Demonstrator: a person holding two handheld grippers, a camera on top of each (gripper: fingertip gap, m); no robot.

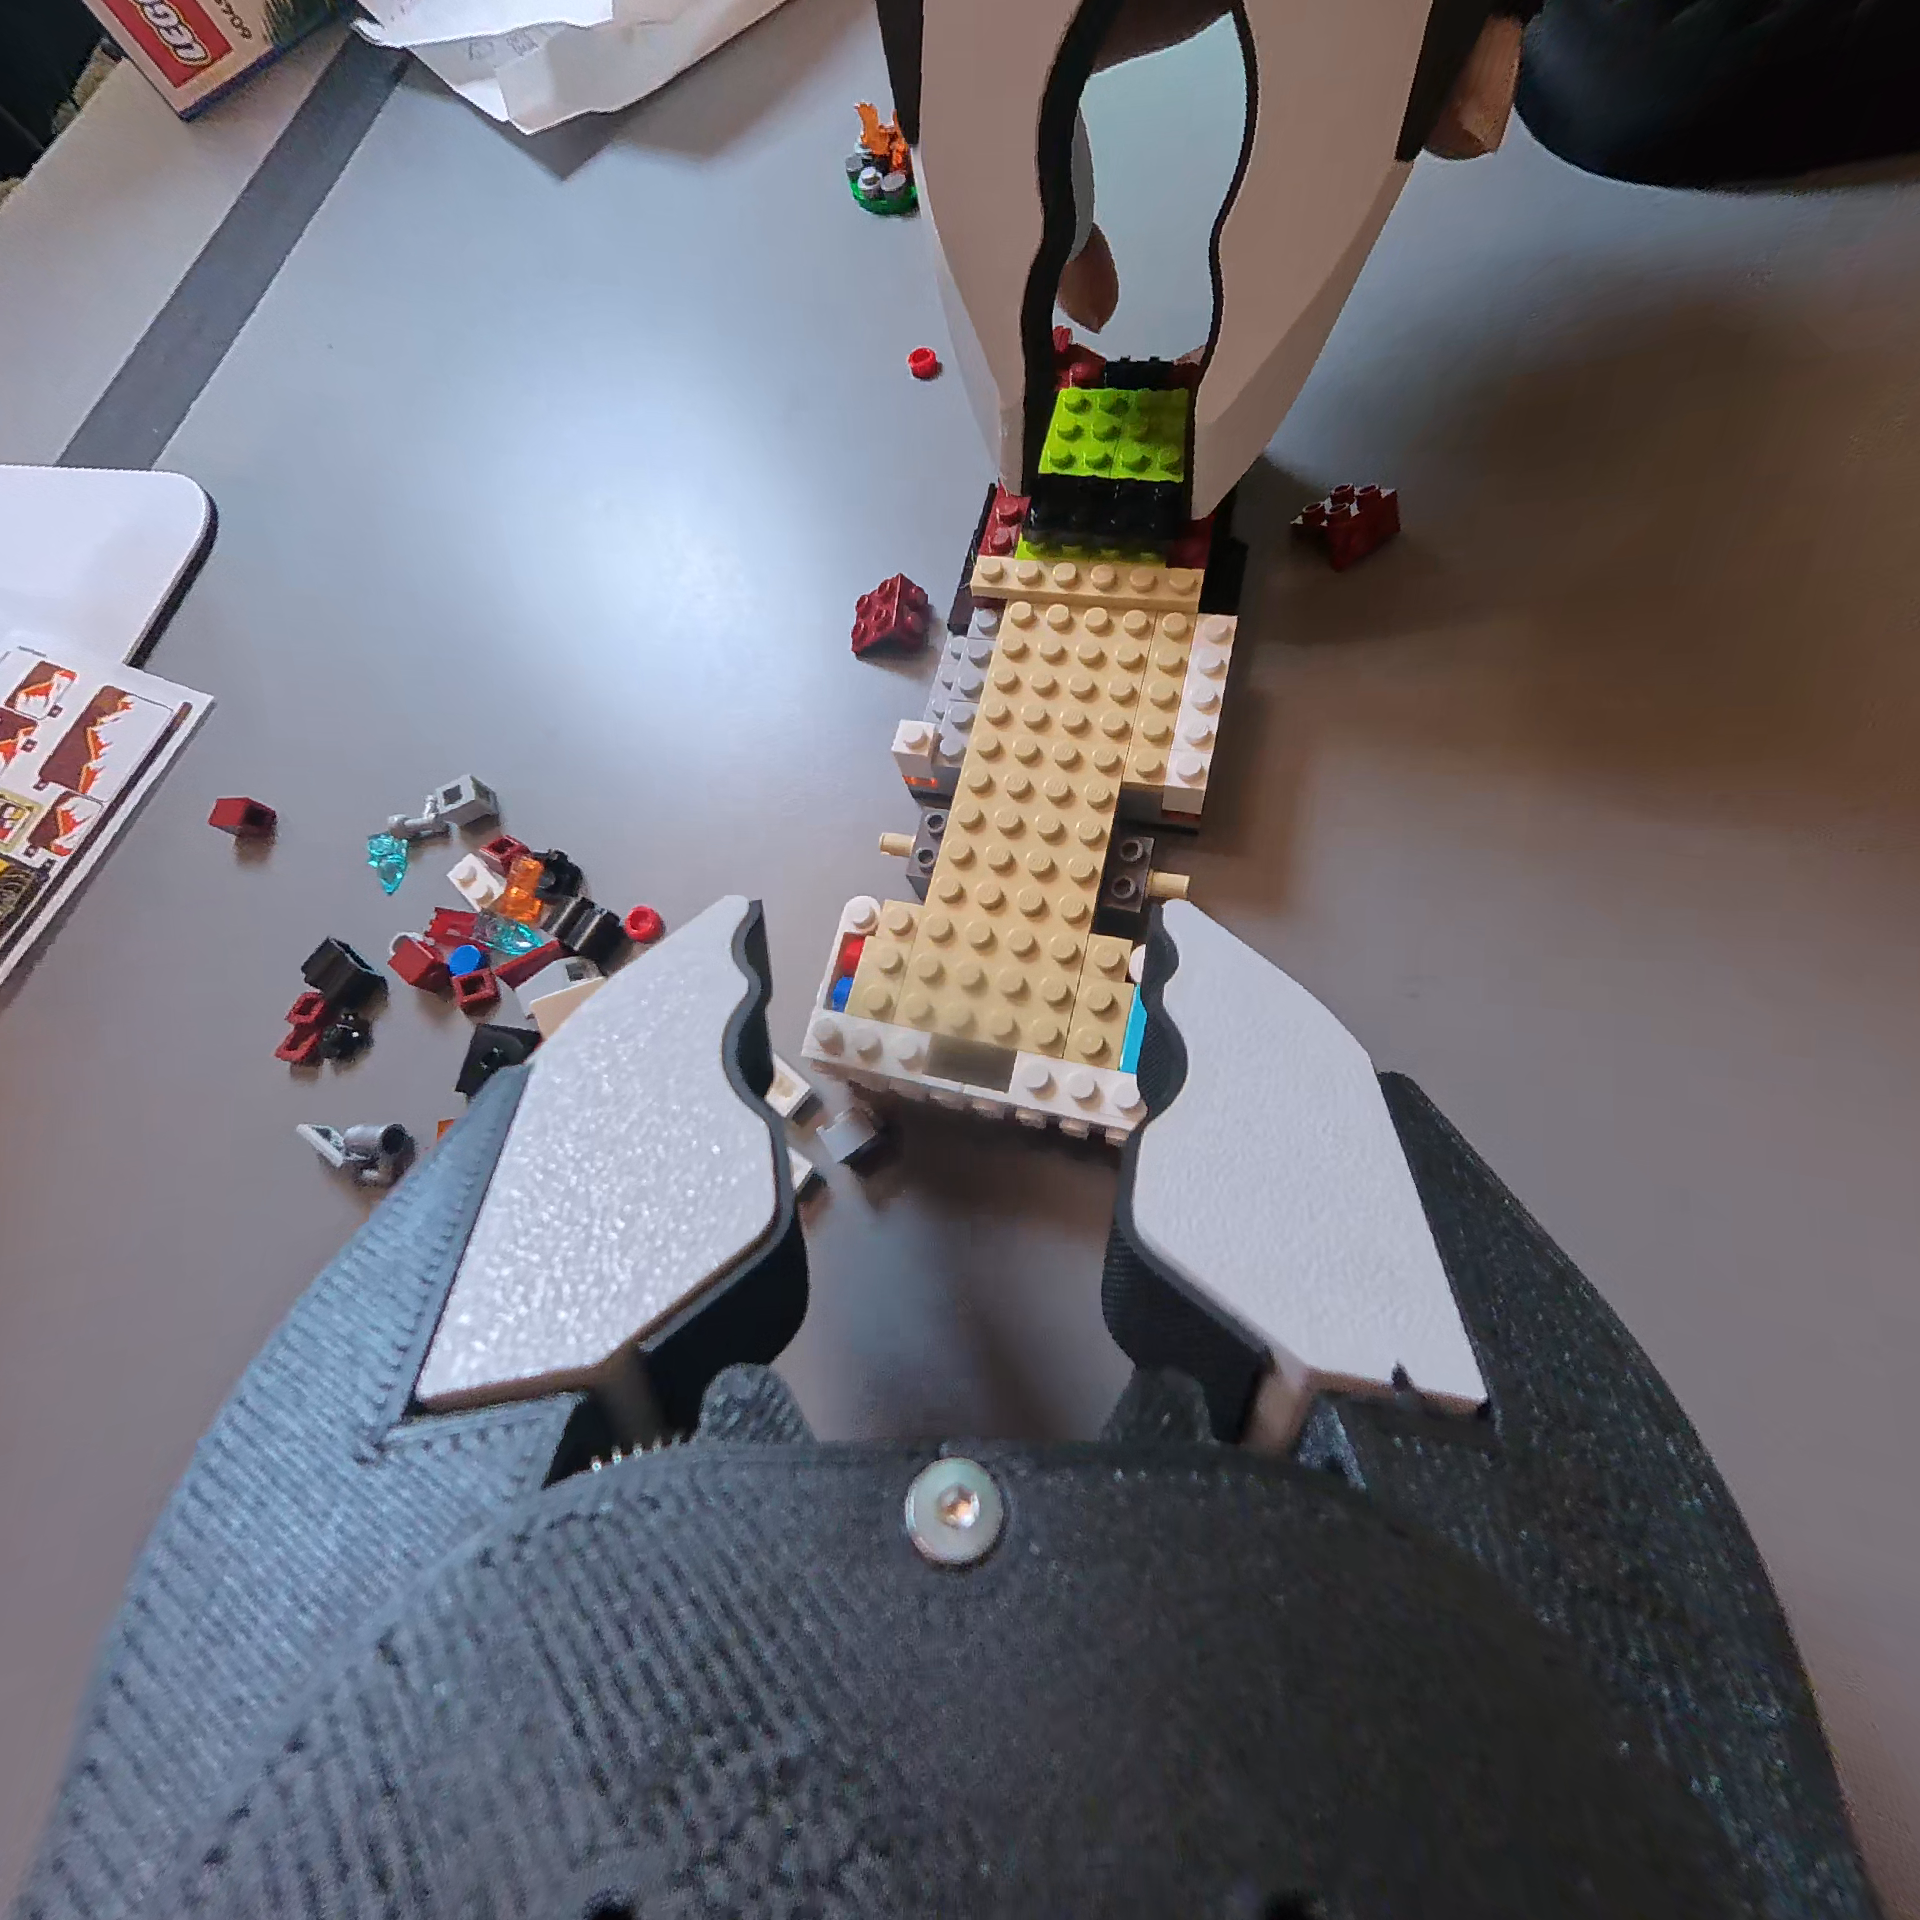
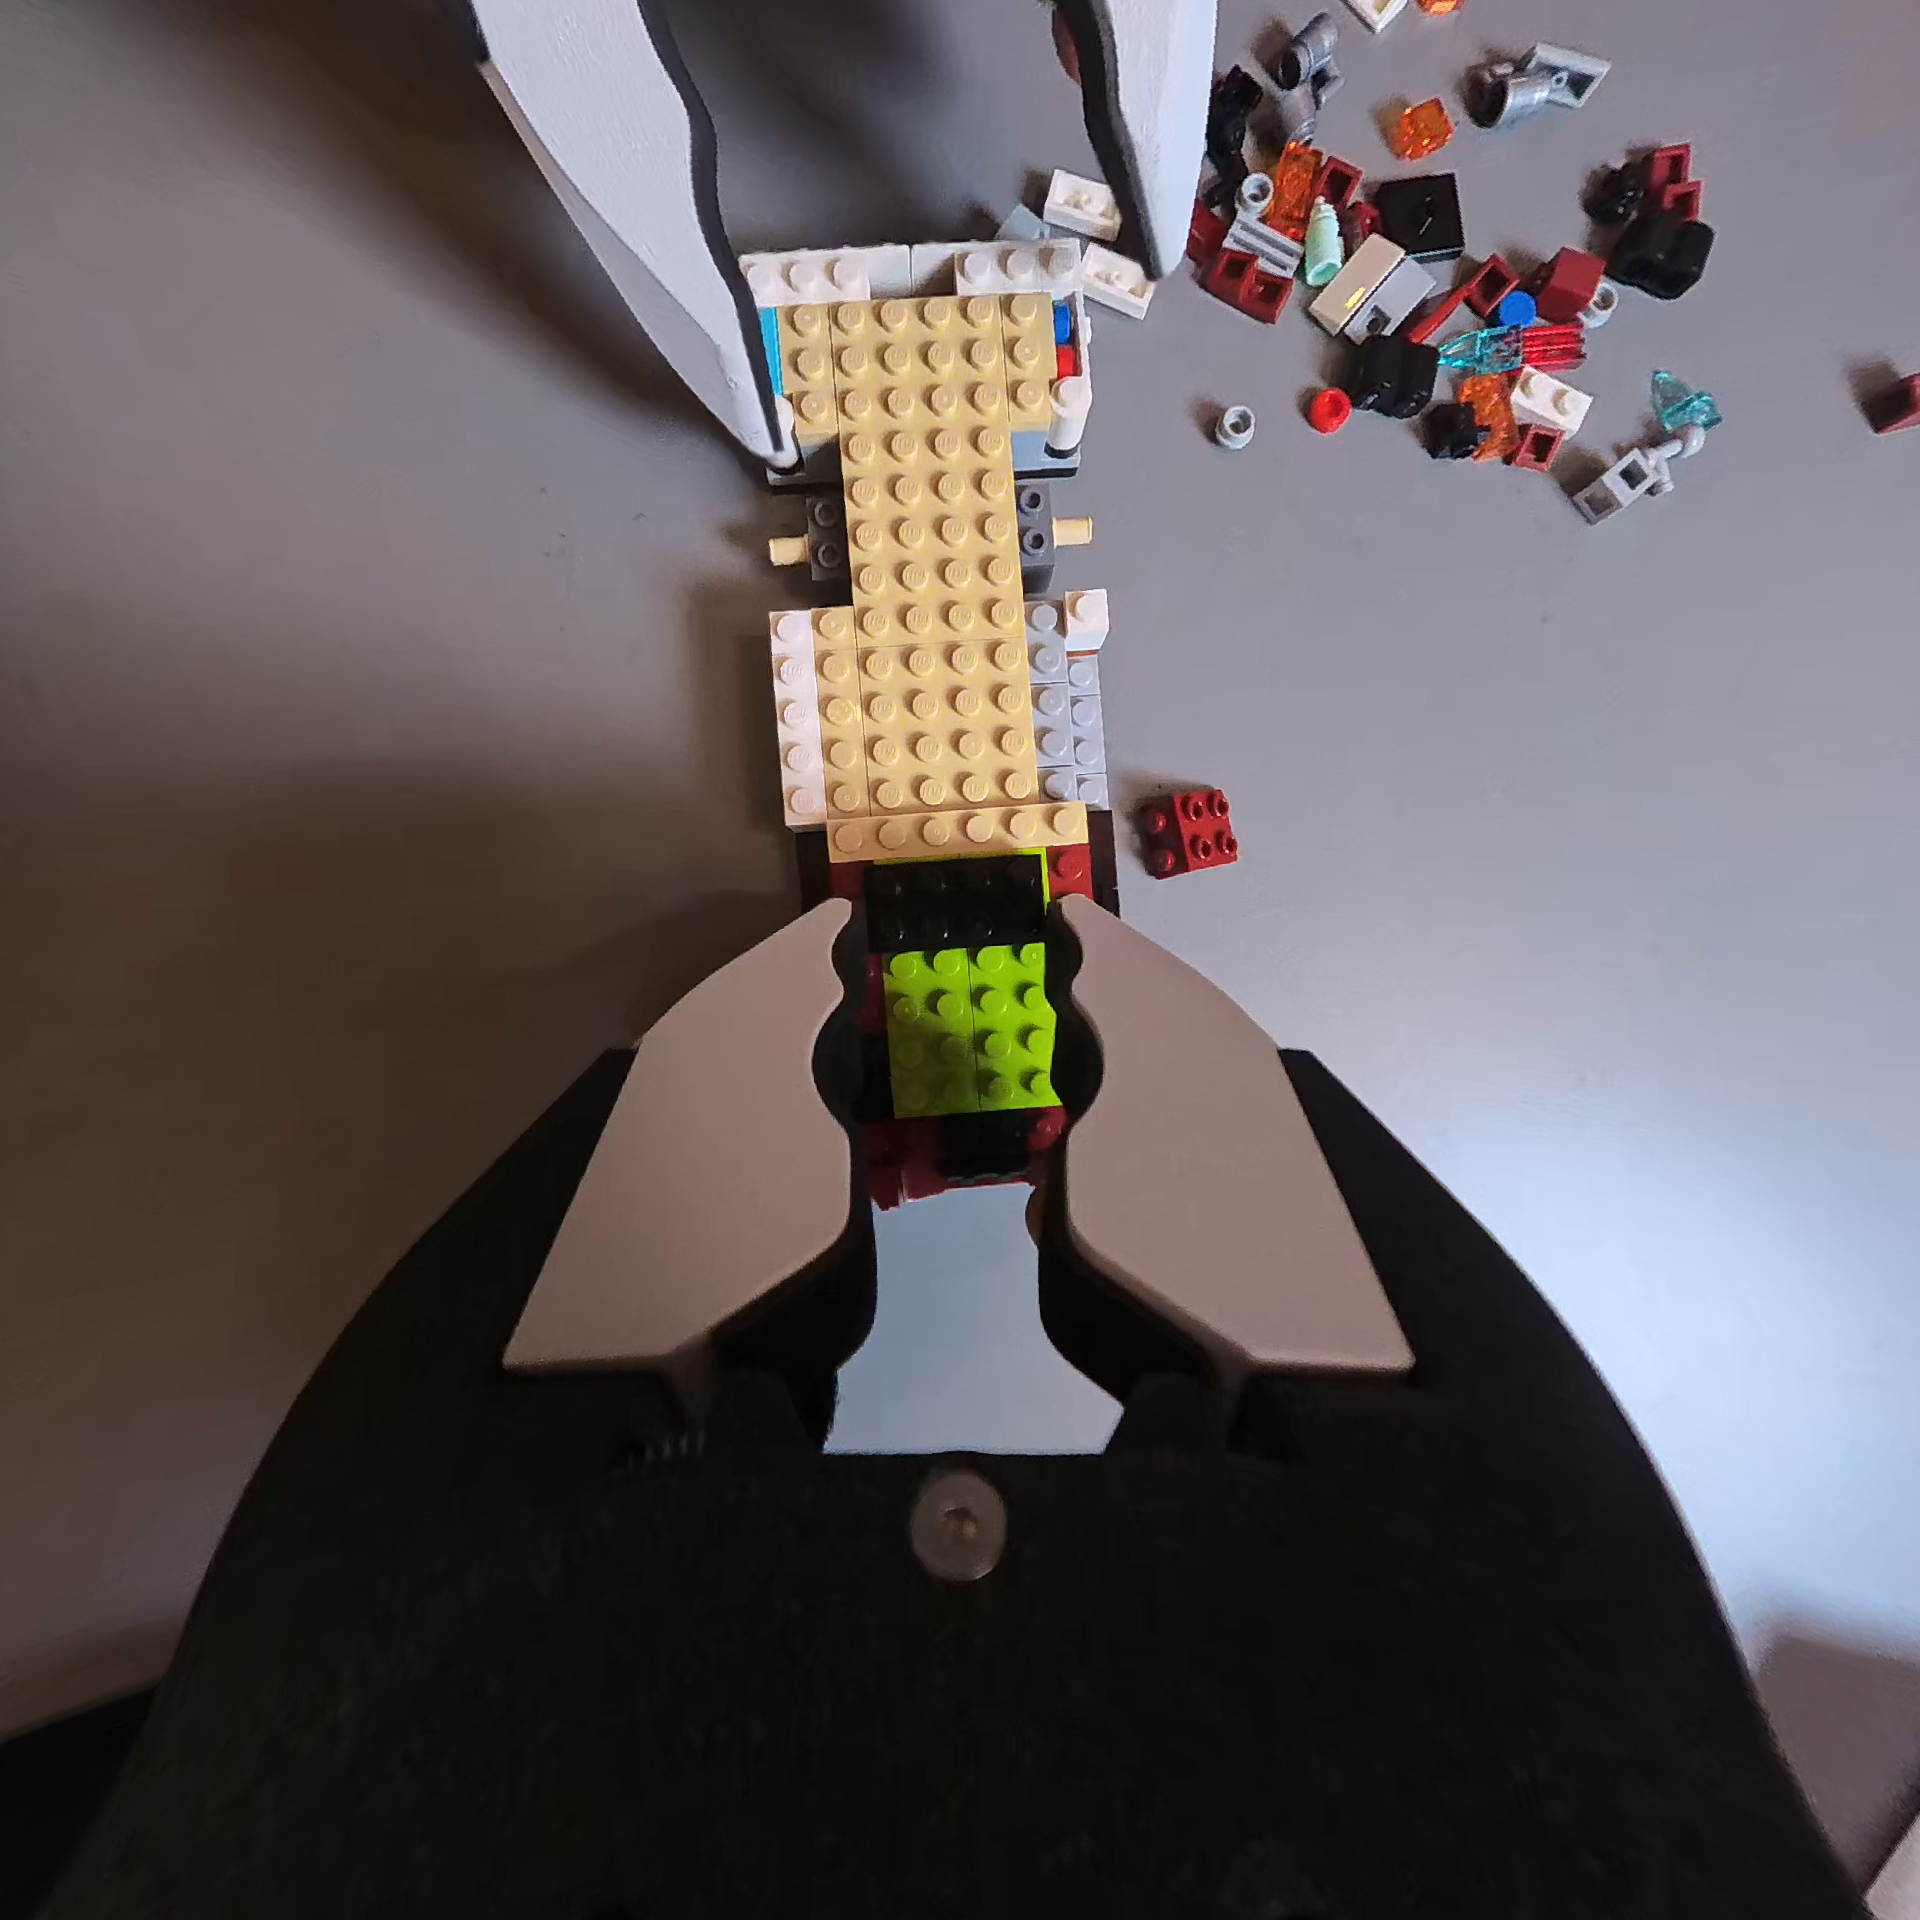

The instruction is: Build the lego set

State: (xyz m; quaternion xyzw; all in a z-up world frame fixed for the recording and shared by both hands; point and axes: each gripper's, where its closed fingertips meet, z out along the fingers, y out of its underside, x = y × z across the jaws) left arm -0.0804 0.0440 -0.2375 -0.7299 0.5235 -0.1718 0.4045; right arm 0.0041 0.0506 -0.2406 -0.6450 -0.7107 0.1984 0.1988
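Left gripper (image 1: 961, 966), lower centre, straddles the brick model's (image 1: 1049, 790) white end, one pad touching, the other apart. Right gripper (image 2: 956, 914) clamps the green-and-black end. Loose bricks (image 1: 488, 935) lie left. Uneven pull could likely split the model.

A desk, likely office or home – grey tabletop (image 1: 520, 416), loose toy bricks (image 1: 488, 935), papers (image 1: 540, 52)

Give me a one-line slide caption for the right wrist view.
Right tongs straddle the green-and-black end of a tan brick model; loose bricks lie scattered nearby.
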